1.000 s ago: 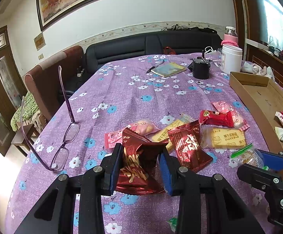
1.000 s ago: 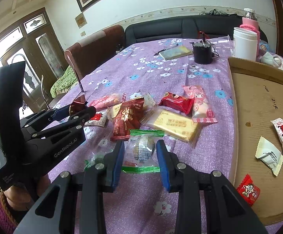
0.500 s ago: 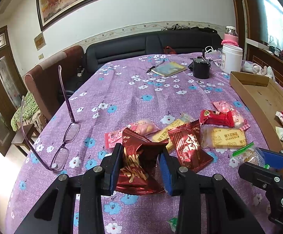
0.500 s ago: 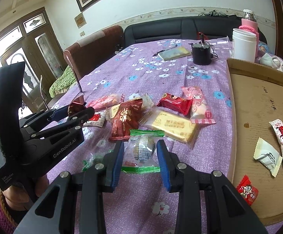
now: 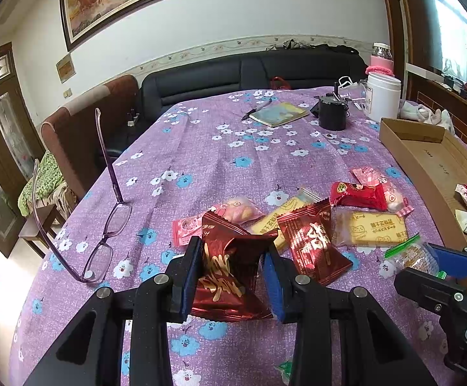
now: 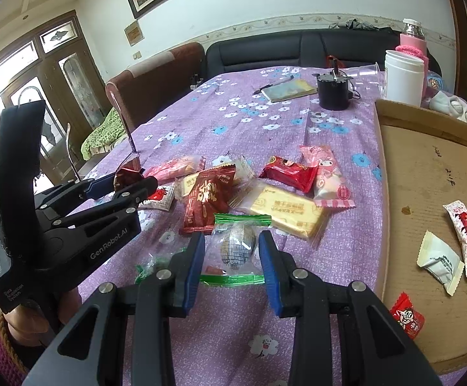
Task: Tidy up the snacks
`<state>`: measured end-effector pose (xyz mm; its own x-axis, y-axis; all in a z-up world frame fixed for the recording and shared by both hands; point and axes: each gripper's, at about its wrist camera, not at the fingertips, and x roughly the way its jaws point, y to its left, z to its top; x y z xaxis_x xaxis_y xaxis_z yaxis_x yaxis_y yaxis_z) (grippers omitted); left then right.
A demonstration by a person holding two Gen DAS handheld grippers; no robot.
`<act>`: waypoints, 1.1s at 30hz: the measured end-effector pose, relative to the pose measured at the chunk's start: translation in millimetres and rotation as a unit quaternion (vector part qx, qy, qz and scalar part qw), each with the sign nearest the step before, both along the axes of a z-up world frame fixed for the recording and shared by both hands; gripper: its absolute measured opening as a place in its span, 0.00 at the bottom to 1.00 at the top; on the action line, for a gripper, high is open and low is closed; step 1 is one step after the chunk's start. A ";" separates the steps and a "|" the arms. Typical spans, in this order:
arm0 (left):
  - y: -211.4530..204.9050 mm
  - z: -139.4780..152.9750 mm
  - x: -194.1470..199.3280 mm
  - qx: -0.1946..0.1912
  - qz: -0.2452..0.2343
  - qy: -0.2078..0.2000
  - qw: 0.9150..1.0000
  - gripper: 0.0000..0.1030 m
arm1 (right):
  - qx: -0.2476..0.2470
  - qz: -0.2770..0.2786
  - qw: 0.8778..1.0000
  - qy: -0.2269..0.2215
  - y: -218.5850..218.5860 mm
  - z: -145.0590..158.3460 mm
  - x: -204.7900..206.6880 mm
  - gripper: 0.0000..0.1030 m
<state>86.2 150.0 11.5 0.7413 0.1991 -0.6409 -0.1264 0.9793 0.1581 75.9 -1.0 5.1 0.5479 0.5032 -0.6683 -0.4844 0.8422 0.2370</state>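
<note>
My left gripper (image 5: 230,280) has its jaws clamped on a crinkled dark red foil snack packet with gold lettering (image 5: 225,270), the blue pads pressing its sides so the wrapper buckles between them; I judge it is pinched at the middle so it will not slip when carried. My right gripper (image 6: 231,257) has its jaws closed on a clear plastic pouch with green sealed edges and a silvery foil ball inside (image 6: 236,249), held across its width, probably because the slack film gives little else to grip. Both packets sit low over the purple flowered cloth that covers the surface (image 5: 220,160), at the near edge of the loose pile: a second dark red foil packet (image 6: 209,197), a yellow biscuit pack in clear wrap (image 6: 284,212), a bright red wrapped sweet (image 6: 288,172) and a pink cartoon-printed pack (image 6: 325,178). The shallow brown cardboard tray (image 6: 426,173) lies just beside the pile on my right and already holds a few small packets, so I take it as the place where the snacks are being gathered. Purple-framed glasses (image 5: 104,231) rest apart on my left, out of the way.
</note>
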 end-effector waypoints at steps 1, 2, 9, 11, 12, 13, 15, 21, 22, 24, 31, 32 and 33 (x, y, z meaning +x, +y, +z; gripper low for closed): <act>-0.3 0.0 0.0 0.001 -0.001 0.000 1.000 0.38 | -0.001 0.000 1.000 0.000 0.5 0.0 -0.3 0.33; -0.9 -0.4 0.2 0.003 -0.001 0.000 1.000 0.38 | -0.001 0.001 1.000 0.000 0.7 0.0 -0.3 0.33; -3.1 -1.6 1.9 0.006 -0.003 0.002 1.000 0.38 | -0.005 -0.001 1.000 -0.002 2.2 -0.4 -1.3 0.33; -2.7 -2.3 2.5 0.005 -0.003 0.004 1.000 0.38 | -0.002 -0.002 1.000 0.001 1.3 -0.7 0.0 0.33; -2.5 -2.4 2.7 0.004 -0.003 0.004 1.000 0.38 | -0.002 -0.003 1.000 0.002 1.0 -1.3 0.4 0.33; -2.3 -2.3 2.7 0.003 -0.002 0.004 1.000 0.38 | -0.002 -0.003 1.000 0.002 1.0 -1.4 1.2 0.33; -2.3 -2.7 3.4 0.003 -0.003 0.005 1.000 0.38 | 0.000 -0.001 1.000 0.003 0.6 -1.3 1.8 0.33; -7.9 -5.1 4.8 0.009 -0.011 0.009 1.000 0.38 | 0.003 -0.003 1.000 -0.003 -0.8 0.7 -0.1 0.33; -9.2 -5.4 4.6 0.011 -0.013 0.009 1.000 0.38 | 0.004 -0.003 1.000 -0.004 -1.1 0.9 0.0 0.33; -10.9 -5.3 3.1 0.016 -0.015 0.007 1.000 0.38 | 0.006 -0.004 1.000 -0.003 -1.7 0.7 0.6 0.33; -10.4 -4.3 2.3 0.014 -0.015 0.007 1.000 0.38 | 0.008 -0.002 1.000 -0.004 -2.7 1.3 -0.3 0.33; -10.9 -4.4 2.2 0.015 -0.016 0.007 1.000 0.38 | 0.008 -0.002 1.000 -0.005 -2.9 1.7 -0.6 0.33; -11.1 -4.4 2.2 0.016 -0.017 0.007 1.000 0.38 | 0.008 -0.001 1.000 -0.007 -3.4 2.5 -1.5 0.33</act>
<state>88.4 138.9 7.1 0.7394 0.1947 -0.6445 -0.0907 0.9773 0.1912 74.5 -4.4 7.7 0.5587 0.5128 -0.6519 -0.4856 0.8394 0.2441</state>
